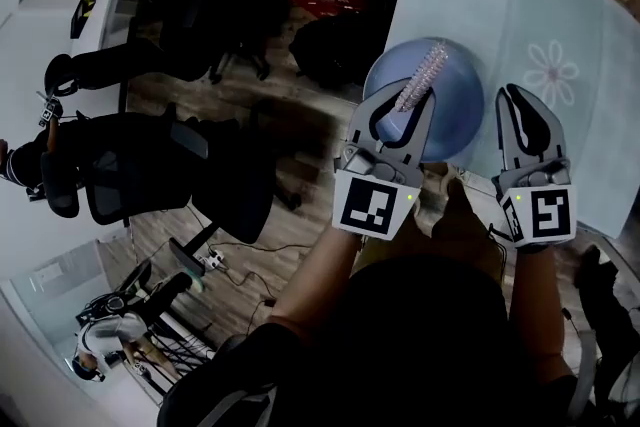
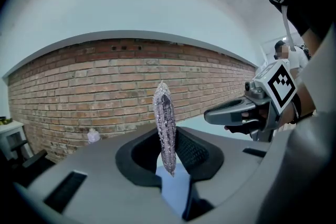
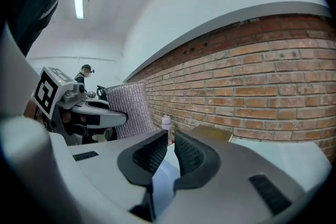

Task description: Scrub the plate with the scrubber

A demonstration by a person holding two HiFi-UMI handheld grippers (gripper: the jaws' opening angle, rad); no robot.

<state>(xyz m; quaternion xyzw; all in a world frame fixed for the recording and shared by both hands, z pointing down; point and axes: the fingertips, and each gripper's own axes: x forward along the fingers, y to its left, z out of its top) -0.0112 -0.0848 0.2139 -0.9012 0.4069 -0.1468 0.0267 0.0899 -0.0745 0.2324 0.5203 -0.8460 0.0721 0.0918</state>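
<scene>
A person, seen from above, holds two grippers out in front, side by side and near each other, both pointing forward over the edge of a pale blue bench [image 1: 560,5]. The forearms reach forward from the bottom of the head view, and each gripper's marker cube faces up. The left claw [image 1: 415,105] is clamped on a silvery mesh scrubber [image 1: 422,75], pinching its lower end so that the rest sticks out past the claw tips. In the left gripper view the scrubber [image 2: 164,128] stands edge-on and upright between the jaws, thin and glittering against a brick wall [image 2: 79,92]. A round blue plate [image 1: 455,115] lies at the bench's left edge, directly beneath the left claw and scrubber; whether the scrubber touches it cannot be told. The right claw [image 1: 515,100] hovers just beside the plate's right rim, its jaws drawn almost together with only a thin slit between them and nothing held.
</scene>
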